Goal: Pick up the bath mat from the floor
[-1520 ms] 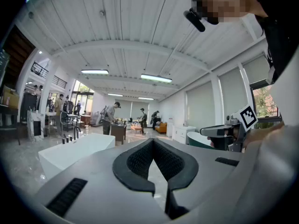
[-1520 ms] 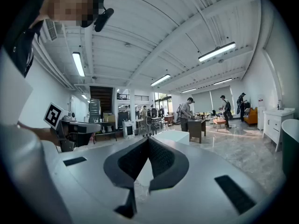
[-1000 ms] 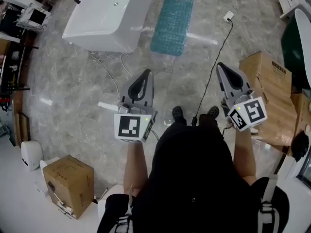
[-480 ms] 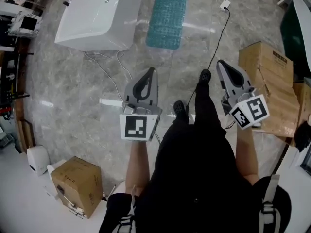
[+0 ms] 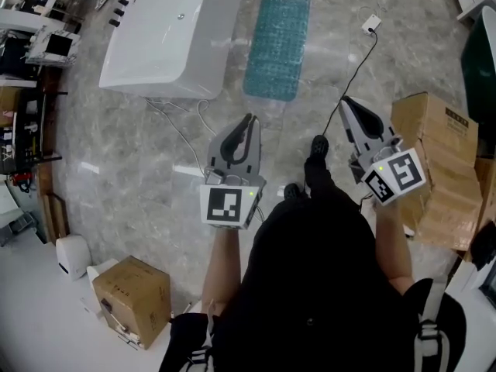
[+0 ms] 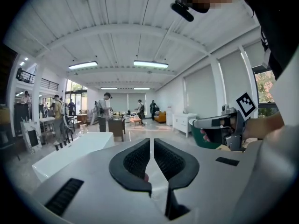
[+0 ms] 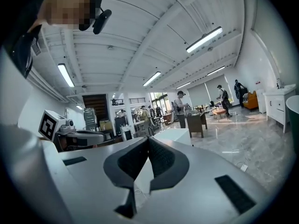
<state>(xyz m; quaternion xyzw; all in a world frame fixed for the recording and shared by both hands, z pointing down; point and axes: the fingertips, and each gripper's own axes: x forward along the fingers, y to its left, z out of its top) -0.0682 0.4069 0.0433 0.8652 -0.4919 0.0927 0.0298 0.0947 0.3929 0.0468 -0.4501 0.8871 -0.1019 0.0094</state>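
Note:
The teal bath mat (image 5: 277,45) lies flat on the grey marble floor beside the white bathtub, at the top middle of the head view. My left gripper (image 5: 249,118) is held level well short of the mat's near end, jaws shut with nothing between them. My right gripper (image 5: 343,101) hangs to the right of the mat, also shut and empty. In the left gripper view the black pads (image 6: 140,160) meet at the tips, and the mat is hidden behind the gripper body. The right gripper view shows its gripper (image 7: 147,139) shut the same way.
A white bathtub (image 5: 167,33) stands left of the mat. A black cable (image 5: 349,84) runs from a white plug (image 5: 372,23) toward my feet (image 5: 318,146). Cardboard boxes sit at the right (image 5: 438,169) and lower left (image 5: 136,297). A green tub (image 5: 482,68) is at the right edge. People stand far off.
The person has stepped forward, one foot swinging ahead. Both grippers have been carried along toward the mat and stay shut and empty.

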